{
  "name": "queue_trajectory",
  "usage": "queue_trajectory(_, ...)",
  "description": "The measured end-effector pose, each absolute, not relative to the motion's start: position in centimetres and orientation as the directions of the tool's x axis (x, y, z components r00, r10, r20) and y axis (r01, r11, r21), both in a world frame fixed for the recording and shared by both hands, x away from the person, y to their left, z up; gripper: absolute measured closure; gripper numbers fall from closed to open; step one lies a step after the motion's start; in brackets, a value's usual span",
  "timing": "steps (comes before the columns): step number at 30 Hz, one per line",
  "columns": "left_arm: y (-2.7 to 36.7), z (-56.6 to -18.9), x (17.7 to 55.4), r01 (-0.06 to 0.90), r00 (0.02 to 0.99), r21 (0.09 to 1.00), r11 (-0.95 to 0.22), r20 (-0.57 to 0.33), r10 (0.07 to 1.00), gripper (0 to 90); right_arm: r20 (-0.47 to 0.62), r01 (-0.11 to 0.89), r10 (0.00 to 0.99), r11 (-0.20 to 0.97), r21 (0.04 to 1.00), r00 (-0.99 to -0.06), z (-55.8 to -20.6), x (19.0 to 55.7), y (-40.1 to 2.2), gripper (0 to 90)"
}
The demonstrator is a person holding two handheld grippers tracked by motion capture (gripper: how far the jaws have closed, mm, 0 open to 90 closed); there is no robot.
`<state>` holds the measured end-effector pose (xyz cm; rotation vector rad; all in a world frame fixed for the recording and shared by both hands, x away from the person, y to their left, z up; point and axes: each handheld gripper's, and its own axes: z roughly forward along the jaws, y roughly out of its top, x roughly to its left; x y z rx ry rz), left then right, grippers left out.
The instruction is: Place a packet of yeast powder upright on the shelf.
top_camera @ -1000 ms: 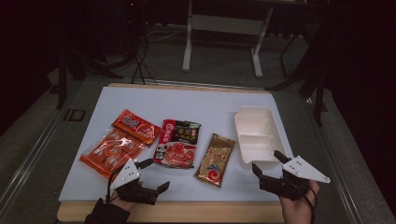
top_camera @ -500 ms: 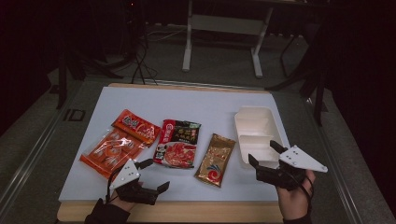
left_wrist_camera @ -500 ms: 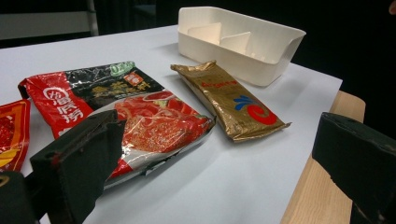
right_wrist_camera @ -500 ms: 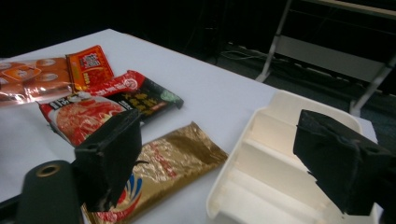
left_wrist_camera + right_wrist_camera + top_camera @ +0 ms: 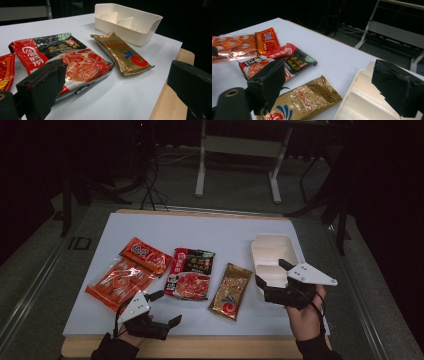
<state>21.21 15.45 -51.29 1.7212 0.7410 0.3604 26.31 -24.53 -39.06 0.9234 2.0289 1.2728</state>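
Observation:
Four snack packets lie in a row on the white table top (image 5: 225, 230): an orange see-through one (image 5: 117, 280), a small red one (image 5: 145, 256), a red-and-black one (image 5: 190, 272) and a gold one (image 5: 230, 291). To their right stands a white divided tray (image 5: 272, 251). My left gripper (image 5: 167, 308) rests open at the front edge, pointing at the red-and-black packet (image 5: 65, 60) and the gold packet (image 5: 125, 51). My right gripper (image 5: 270, 271) is open with nothing in it, its jaws over the tray's near end. Along its jaws I see the gold packet (image 5: 307, 100) and the tray (image 5: 367, 100).
A wooden strip (image 5: 200, 347) borders the table's front edge. Beyond the far edge the floor is dark, with a white metal stand (image 5: 240, 150) and black stand legs. Bare table surface stretches behind the packets.
My right gripper has moved forward and a little left, from the front edge to over the tray's near end. The left gripper and the packets have stayed put.

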Motion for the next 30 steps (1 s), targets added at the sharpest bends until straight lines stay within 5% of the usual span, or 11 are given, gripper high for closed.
queue_trajectory(21, 15.4, -51.3, 21.3, 0.292, 0.756, 0.947, -0.134, -0.143, 0.639, 2.0, -0.063, 0.331, 0.779, 0.336, 0.882, -0.623, -39.7, 30.9, -21.3, 9.9)
queue_trajectory(30, 15.4, -51.4, 21.3, 0.295, 0.759, 0.946, -0.136, -0.146, 0.634, 1.9, 0.022, 0.453, 0.794, 0.323, 0.831, -0.608, -41.1, 33.2, -19.7, 10.8)
